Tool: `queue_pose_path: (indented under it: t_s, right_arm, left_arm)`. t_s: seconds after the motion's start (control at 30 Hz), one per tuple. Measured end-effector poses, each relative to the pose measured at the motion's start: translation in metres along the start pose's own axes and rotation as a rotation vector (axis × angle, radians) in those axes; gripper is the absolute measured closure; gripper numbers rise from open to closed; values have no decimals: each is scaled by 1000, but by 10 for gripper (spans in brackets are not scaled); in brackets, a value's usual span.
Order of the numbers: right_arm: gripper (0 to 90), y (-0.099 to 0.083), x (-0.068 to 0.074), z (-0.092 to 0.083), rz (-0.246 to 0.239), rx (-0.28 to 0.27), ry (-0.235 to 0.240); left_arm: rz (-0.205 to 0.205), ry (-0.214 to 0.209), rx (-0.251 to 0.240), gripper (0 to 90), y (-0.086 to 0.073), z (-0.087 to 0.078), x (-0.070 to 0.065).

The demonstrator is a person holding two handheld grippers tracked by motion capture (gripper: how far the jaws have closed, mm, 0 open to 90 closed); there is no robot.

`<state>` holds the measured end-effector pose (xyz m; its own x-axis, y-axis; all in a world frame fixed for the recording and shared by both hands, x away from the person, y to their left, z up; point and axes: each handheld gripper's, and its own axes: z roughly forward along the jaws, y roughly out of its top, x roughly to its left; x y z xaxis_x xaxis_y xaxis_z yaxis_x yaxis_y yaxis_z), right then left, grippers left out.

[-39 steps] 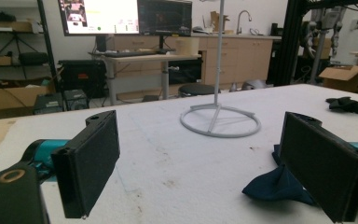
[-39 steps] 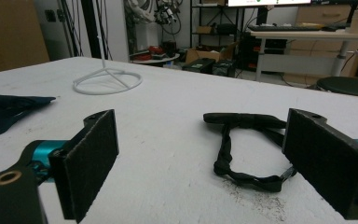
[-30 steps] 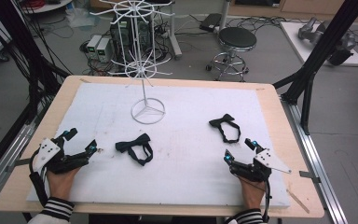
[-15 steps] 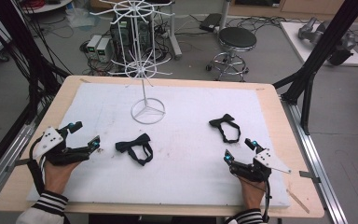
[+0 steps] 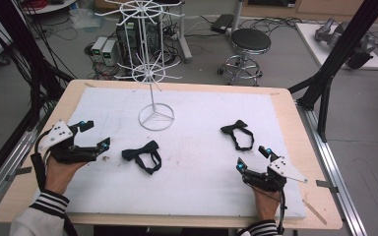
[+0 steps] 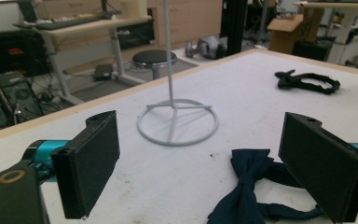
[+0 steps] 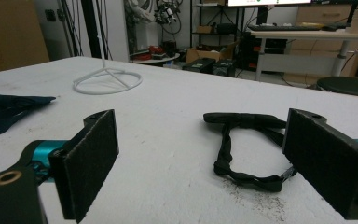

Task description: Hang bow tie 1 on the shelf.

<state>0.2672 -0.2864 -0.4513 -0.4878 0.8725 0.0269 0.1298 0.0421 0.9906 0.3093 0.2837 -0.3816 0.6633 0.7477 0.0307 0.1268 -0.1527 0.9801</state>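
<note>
White foam sheet [image 5: 192,172] over a pale wooden table [image 5: 295,113], grey floor around. Beyond the table's far edge: black round stool [image 5: 247,42], computer towers, loose cables, black frame struts.

Landmark: white wire display stand [image 5: 155,93], ring base resting on the sheet near the far middle.

Near side of the stand base, slightly left: dark navy fabric bow tie [image 5: 141,155], flat on the sheet, strap looped. Right of the stand base, well apart: black fabric bow tie [image 5: 237,133], flat, strap looped toward the near edge.

Left gripper [image 5: 94,135] held left of the stand, near the navy bow tie, not touching; jaws spread wide, nothing between them. Right gripper [image 5: 251,157] held right of the stand, just near-side of the black bow tie; jaws likewise spread wide and empty.

High view: both hands, striped cuffs, whole layout. Left gripper view: navy bow tie [image 6: 247,186] close between the black jaw pads, stand base [image 6: 177,122] behind, black bow tie [image 6: 307,81] farther off. Right gripper view: black bow tie [image 7: 247,144] ahead of the jaws, dark specks on the sheet beside it, desks and monitors behind.
</note>
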Motion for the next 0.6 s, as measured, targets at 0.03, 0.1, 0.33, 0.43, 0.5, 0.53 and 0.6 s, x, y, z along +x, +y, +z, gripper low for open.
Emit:
queue_pose_path:
  t_s: [0.03,0.1,0.33,0.43,0.5,0.53,0.6]
  right_arm:
    - [100,0,0,0,-1,0,0]
    - [100,0,0,0,0,0,-1]
    - [100,0,0,0,10,1,1]
    - [100,0,0,0,11,2,1]
    - [100,0,0,0,10,0,1]
    - [100,0,0,0,9,0,1]
    - [99,0,0,0,11,0,2]
  left_arm:
    - [1,-9,11,128,1,2,0]
    - [17,-39,47,128,5,8,-1]
    - [79,-101,153,128,16,33,-7]
    - [96,-120,182,129,19,42,-10]
    - [113,-130,215,135,20,48,-13]
    - [127,-130,229,136,20,50,-15]
    - [136,-135,241,136,20,53,-17]
